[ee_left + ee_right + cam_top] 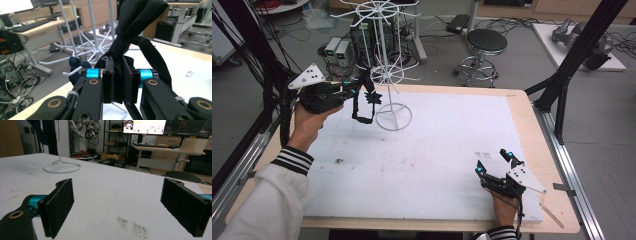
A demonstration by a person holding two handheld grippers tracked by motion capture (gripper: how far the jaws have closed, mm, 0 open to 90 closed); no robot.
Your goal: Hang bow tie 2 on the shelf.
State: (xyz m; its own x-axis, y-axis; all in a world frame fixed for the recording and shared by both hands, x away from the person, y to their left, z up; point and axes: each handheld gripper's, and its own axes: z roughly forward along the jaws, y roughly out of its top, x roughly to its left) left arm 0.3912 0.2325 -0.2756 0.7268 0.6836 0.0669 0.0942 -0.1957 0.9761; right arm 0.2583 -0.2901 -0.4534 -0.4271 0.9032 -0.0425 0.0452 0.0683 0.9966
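Observation:
A white wire hanging rack (384, 55) stands on a ring base (393, 117) at the back left of the white table mat (427, 160). My left gripper (356, 90) is raised beside the rack, shut on a black fabric strap item (362, 114) that dangles below it. In the left gripper view the jaws (120, 77) pinch that black fabric (142, 15), and a dark blue piece (75, 67) sits on a white rack hook (68, 73) just behind. My right gripper (493, 162) rests on the mat at the front right, open with nothing between its pads (58, 205).
The rack's ring base (62, 167) shows far across the mat in the right gripper view. A stool (486, 42), cables and computer boxes (339, 50) are on the floor behind the table. A wooden stick (552, 215) lies at the table's front right edge.

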